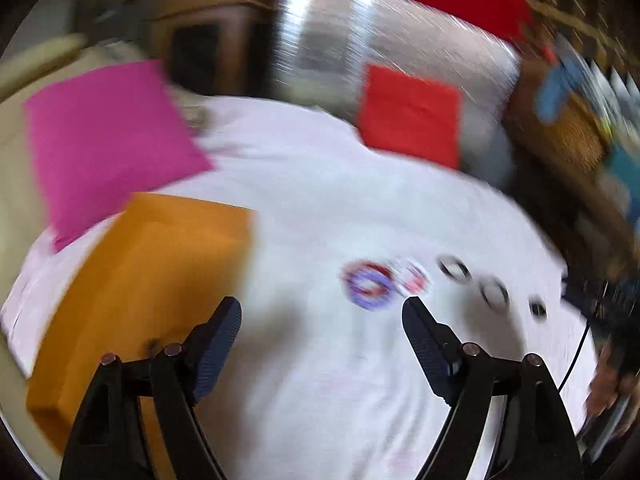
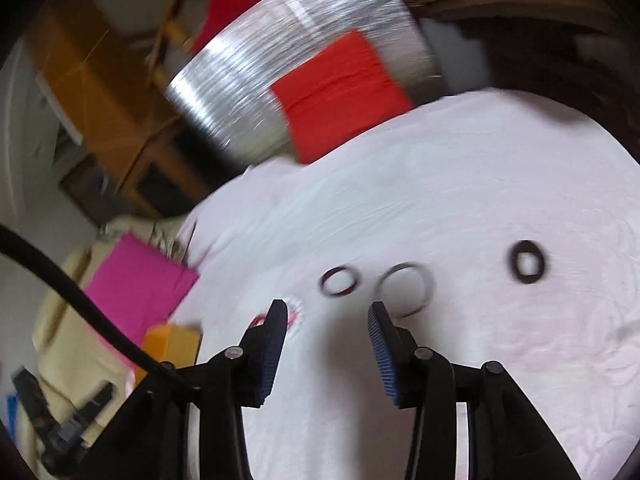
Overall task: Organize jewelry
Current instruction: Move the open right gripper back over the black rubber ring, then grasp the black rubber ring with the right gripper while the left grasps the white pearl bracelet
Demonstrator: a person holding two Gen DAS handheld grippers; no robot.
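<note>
Both hand-held grippers, left (image 1: pixel 322 312) and right (image 2: pixel 327 307), gape wide, holding nothing. The bangles (image 2: pixel 404 289) lie in a row on the white cloth (image 2: pixel 480 184); probably light, stiff, slippery, best pinched across the rim.

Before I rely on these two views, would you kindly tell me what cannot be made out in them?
- Left wrist view: motion blur smears the red and purple bangles; their count and overlap are unclear.
- Left wrist view: the small dark ring is too blurred to identify.
- Right wrist view: the left finger of the right claw hides most of a red-and-white piece.
- Right wrist view: the orange box is crossed by a black cable.
</note>
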